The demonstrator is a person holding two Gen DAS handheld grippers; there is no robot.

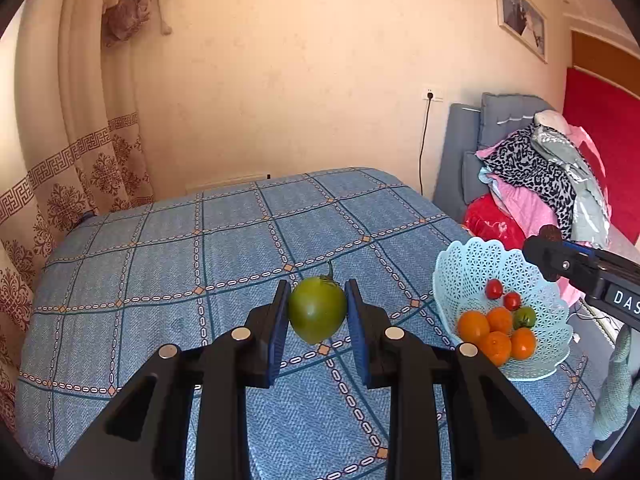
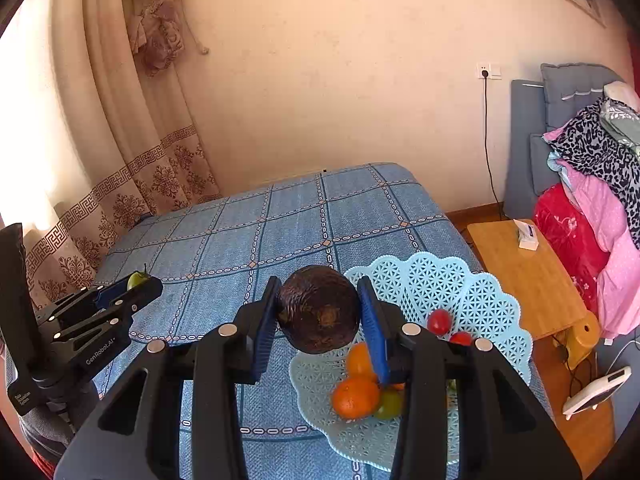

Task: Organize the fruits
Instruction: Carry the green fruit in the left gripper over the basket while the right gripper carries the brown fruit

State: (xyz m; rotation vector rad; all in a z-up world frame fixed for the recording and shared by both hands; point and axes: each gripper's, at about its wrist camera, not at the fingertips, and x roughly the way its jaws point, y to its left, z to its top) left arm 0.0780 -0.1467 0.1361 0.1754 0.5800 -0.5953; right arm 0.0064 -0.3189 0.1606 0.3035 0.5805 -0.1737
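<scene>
My left gripper (image 1: pixel 317 310) is shut on a green tomato (image 1: pixel 317 309) with a stem, held above the blue checked tablecloth (image 1: pixel 200 264). My right gripper (image 2: pixel 320 312) is shut on a dark brown round fruit (image 2: pixel 319 309), held over the near left rim of the light blue lattice basket (image 2: pixel 460 292). The basket (image 1: pixel 472 264) holds several oranges (image 1: pixel 496 332), two red cherry tomatoes (image 1: pixel 494 289) and a small green tomato (image 1: pixel 525 317). The right gripper (image 1: pixel 546 254) shows at the right edge of the left wrist view, and the left gripper (image 2: pixel 140 282) at the left of the right wrist view.
A low wooden table (image 2: pixel 528 276) with a white box stands right of the covered table. Behind it is a grey headboard with piled clothes (image 2: pixel 592 184). A curtain (image 2: pixel 132 184) hangs at the left, and a cable runs down the wall from a socket (image 2: pixel 489 71).
</scene>
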